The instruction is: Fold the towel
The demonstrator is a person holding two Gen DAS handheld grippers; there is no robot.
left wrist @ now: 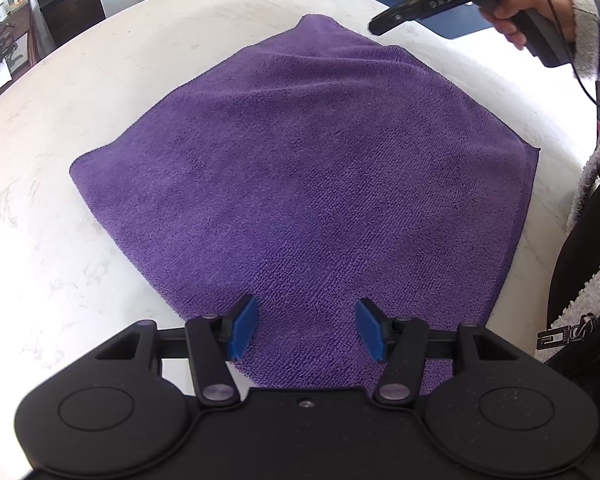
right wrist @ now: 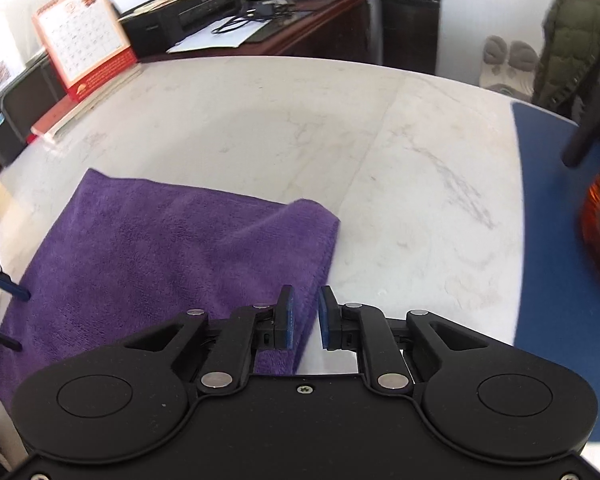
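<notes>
With the left tongs (left wrist: 306, 330) half open and the right tongs (right wrist: 305, 316) slightly apart, both empty, the folded towel (left wrist: 312, 184) could spring loose on the counter (right wrist: 380, 160).

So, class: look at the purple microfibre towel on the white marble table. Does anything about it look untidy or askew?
Mostly neat: the purple microfibre towel lies folded on the white marble table. Its far corner stands puckered up rather than flat, and a lower layer's edge peeks out on one side.

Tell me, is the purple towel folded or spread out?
Folded. The towel shows doubled layers along its right edge, on the table.
</notes>
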